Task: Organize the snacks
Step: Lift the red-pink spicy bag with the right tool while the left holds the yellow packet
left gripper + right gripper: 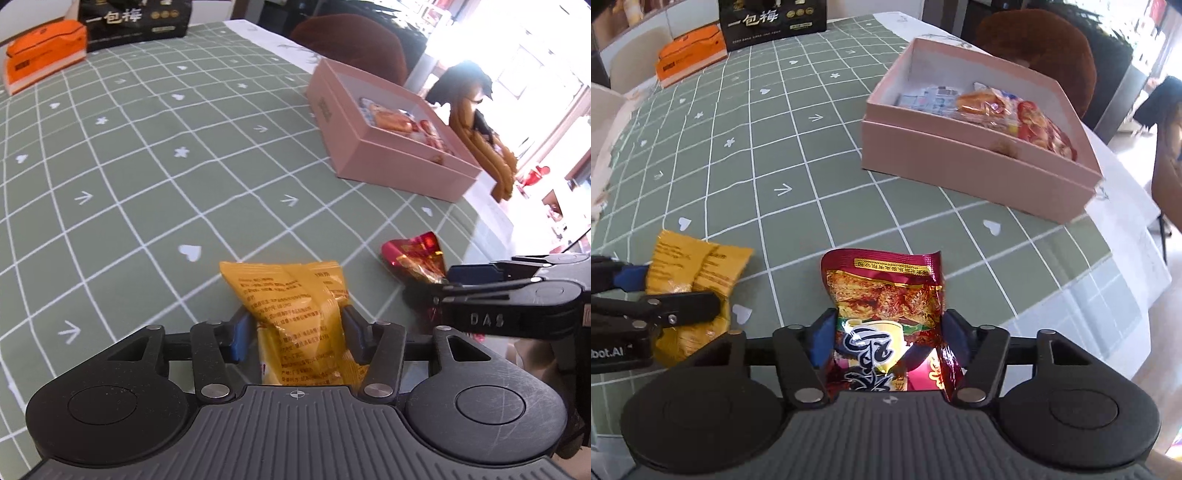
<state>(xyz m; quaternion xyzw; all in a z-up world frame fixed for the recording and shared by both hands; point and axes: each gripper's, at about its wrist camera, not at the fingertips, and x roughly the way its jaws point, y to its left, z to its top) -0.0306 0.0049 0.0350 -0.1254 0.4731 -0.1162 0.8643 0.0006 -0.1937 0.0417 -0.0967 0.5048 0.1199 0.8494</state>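
While both claws sat low over the green grid-print tablecloth (849,155), each was clamped on a snack; the left gripper (295,328) pinched a crinkly yellow packet (295,314) between its blue pads, printed back side up; the right gripper (886,336) squeezed a shiny red foil packet (886,314), creased and glossy; far right stood the open pink cardboard box (960,158), boxy and matte, with a few wrapped snacks already inside.

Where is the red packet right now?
The red packet sits between the right gripper's fingers, right of the yellow packet and short of the pink box.
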